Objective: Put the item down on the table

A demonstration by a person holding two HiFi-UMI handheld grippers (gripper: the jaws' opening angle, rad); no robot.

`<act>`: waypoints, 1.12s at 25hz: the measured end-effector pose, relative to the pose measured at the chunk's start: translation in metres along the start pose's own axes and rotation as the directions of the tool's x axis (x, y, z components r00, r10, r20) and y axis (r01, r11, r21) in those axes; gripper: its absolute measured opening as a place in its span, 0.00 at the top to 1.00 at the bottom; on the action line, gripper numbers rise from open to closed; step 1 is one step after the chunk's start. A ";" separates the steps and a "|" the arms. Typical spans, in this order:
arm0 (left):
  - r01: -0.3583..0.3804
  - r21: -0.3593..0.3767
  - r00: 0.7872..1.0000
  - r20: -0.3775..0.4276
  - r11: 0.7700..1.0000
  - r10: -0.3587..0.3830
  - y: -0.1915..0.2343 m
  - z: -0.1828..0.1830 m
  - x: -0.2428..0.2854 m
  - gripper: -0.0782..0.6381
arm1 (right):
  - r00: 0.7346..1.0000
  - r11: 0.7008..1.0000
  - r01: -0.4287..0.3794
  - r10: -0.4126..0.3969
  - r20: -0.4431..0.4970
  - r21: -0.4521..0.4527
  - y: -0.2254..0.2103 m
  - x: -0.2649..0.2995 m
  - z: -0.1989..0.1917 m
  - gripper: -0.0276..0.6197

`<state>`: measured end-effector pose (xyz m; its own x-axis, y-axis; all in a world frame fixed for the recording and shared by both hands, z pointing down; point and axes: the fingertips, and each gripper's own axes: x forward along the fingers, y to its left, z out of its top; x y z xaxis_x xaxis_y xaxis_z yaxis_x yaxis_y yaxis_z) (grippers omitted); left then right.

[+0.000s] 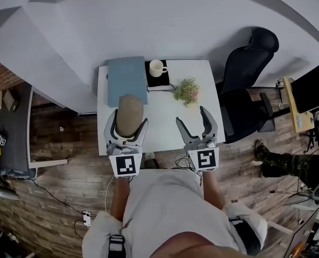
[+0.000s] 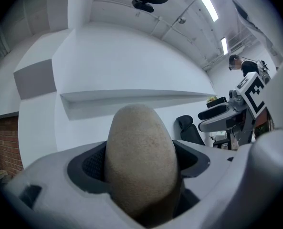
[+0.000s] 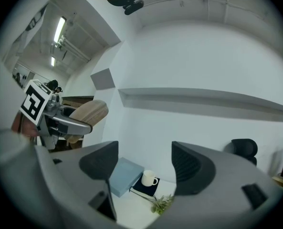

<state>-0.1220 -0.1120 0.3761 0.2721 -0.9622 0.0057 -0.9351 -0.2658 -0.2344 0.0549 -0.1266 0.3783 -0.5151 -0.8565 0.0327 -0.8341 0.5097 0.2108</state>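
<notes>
Sitting between the jaws of the left tool point(image 1: 128, 120), the tan oval item point(image 1: 129, 113) is clamped at its near end, and its rounded far end sticks out past the jaw tips. Its long axis runs along the jaws, away from the person.

In the head view the item is over the near left part of the white bench point(image 1: 164, 120), and its far end overlaps the near edge of a blue flat pad point(image 1: 127, 79). The left gripper view looks at wall and ceiling, and in the right gripper view the item shows well above the bench top, so I judge that it is in the air and tipped upward, not yet resting.

The right tool point(image 1: 191, 115) is beside it to the right, jaws apart with nothing between them. It is near, but it has no part in the hold.

The coming move therefore turns on going down. The bare bench surface lies under the item and a little nearer to the person than the pad. Farther back stand a white cup point(image 1: 157, 67) and a small plant sprig point(image 1: 187, 90), well apart from the item.
</notes>
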 end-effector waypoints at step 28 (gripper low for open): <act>0.091 -0.032 0.996 -0.015 0.995 -0.091 0.044 -0.029 0.087 0.32 | 0.996 0.998 0.055 -0.056 -0.071 -0.014 -0.016 0.084 -0.011 0.42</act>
<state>-0.1457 -0.2092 0.3940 0.3527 -0.9348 0.0419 -0.9133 -0.3537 -0.2020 0.0269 -0.2079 0.3889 -0.4524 -0.8873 0.0898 -0.8585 0.4605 0.2255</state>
